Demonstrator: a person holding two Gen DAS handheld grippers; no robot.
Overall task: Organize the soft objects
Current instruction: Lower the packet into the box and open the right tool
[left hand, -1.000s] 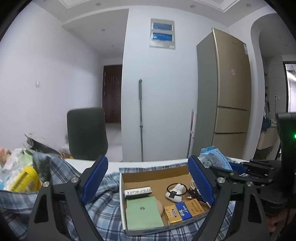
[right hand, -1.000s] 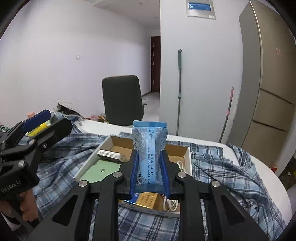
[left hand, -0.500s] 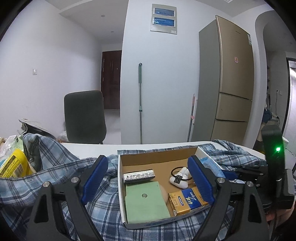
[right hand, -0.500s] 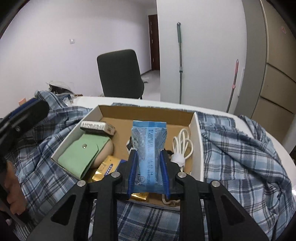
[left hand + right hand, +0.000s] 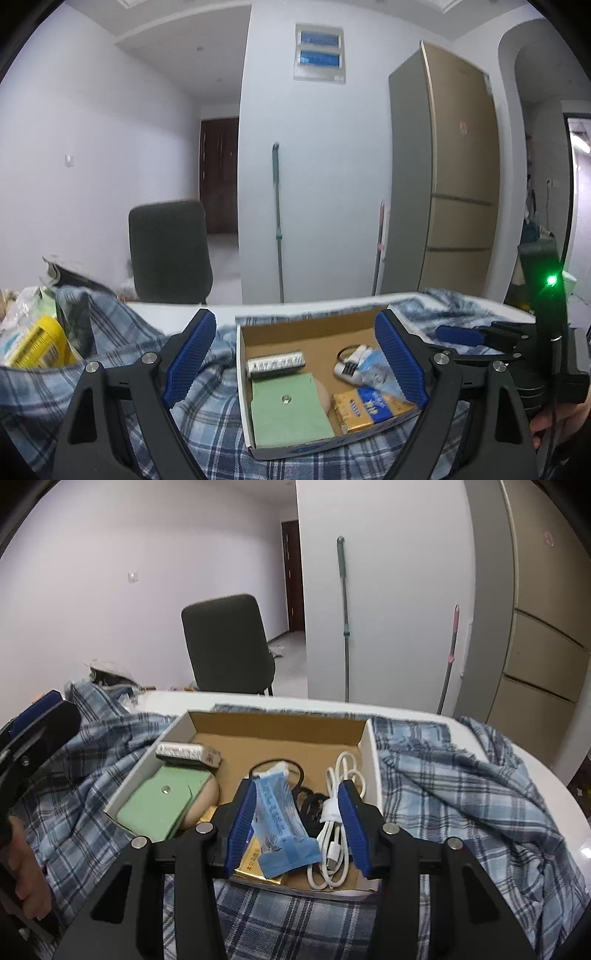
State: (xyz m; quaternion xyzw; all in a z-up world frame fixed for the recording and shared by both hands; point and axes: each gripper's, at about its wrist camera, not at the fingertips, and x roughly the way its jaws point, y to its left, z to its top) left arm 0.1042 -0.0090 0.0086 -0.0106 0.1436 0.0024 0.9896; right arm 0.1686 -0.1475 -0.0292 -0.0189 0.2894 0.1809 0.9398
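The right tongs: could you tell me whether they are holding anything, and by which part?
Nothing: the right tongs are open, and the blue packet lies loose in the cardboard box.

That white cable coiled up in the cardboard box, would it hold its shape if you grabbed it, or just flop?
The white cable would probably flop: it lies in loose thin loops. A band around its middle should keep the bundle roughly together. It looks light, and a dangling loop might snag the black ring beside it.

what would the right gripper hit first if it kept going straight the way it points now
Most likely the blue packet lying loose between its open fingers in the cardboard box, with the white cable beside it. The right gripper hangs just over both; depth is hard to judge.
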